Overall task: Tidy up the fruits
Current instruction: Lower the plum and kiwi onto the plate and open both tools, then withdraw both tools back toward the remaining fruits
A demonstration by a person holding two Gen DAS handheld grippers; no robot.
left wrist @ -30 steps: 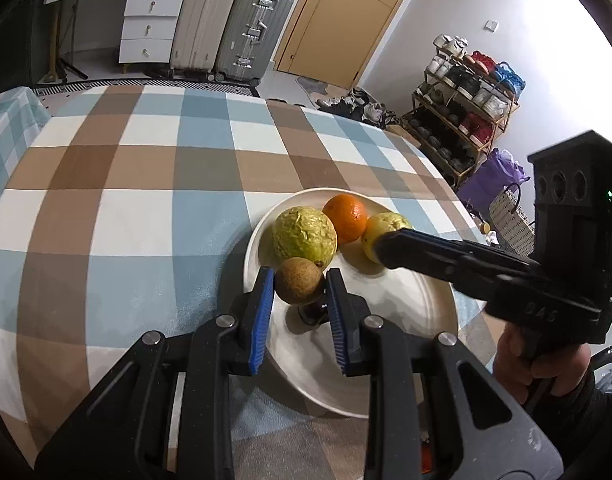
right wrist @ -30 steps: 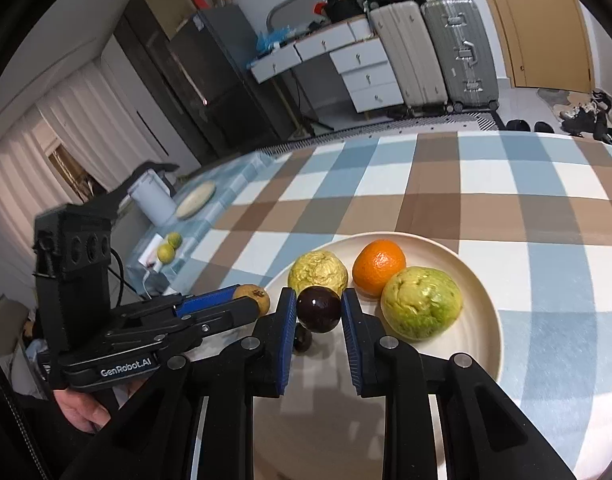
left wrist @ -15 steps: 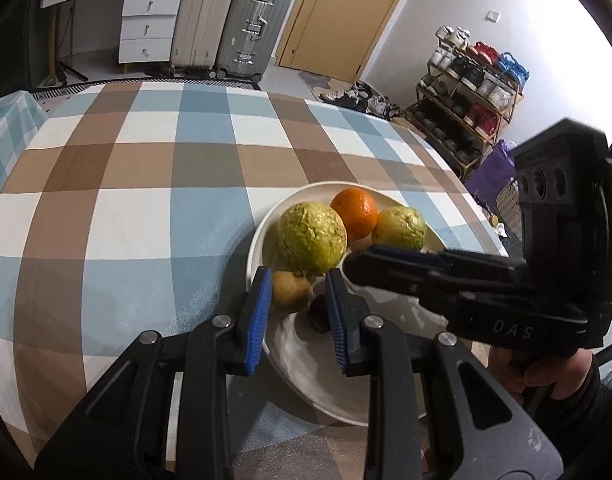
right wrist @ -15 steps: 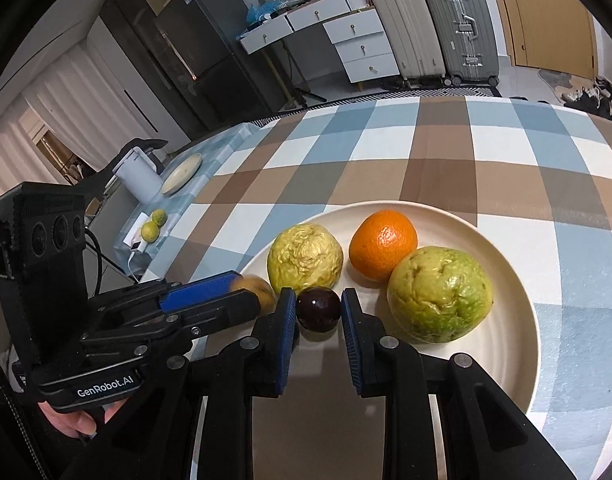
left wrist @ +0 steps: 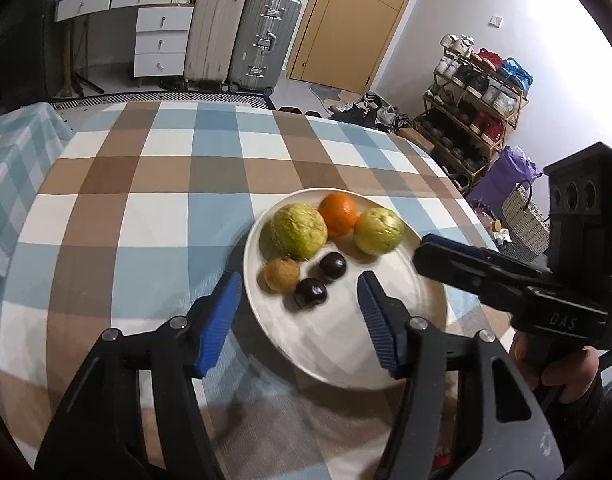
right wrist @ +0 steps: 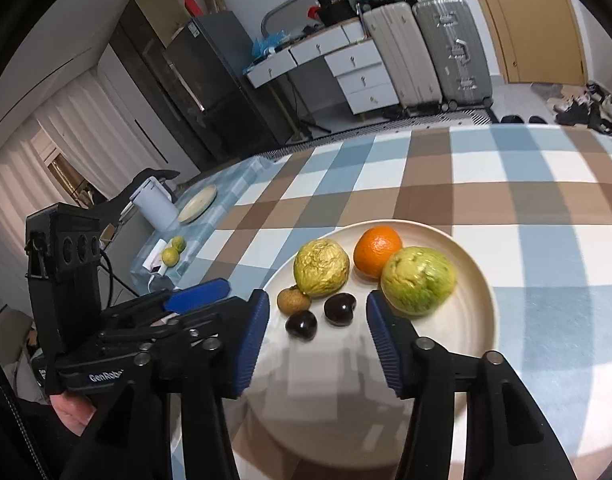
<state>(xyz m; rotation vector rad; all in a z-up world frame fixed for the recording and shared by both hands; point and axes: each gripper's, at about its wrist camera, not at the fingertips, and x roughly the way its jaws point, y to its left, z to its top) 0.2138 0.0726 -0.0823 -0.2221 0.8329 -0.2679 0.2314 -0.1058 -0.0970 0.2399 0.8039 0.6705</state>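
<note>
Both my grippers have just been opening, and each has let its fruit go.

Left wrist view: my left gripper [left wrist: 298, 312] stands wide, nothing pressed; the small brown round fruit [left wrist: 281, 274] and two dark purple round fruits [left wrist: 311, 292] lie on the round cream plate [left wrist: 386, 368], near its 9 o'clock rim. Checked tablecloth [left wrist: 146, 216] lies open from 9 to 12 o'clock.

Right wrist view: my right gripper [right wrist: 317, 320] is wide, empty; only here a white kettle [right wrist: 154, 204] shows at 10 o'clock.
</note>
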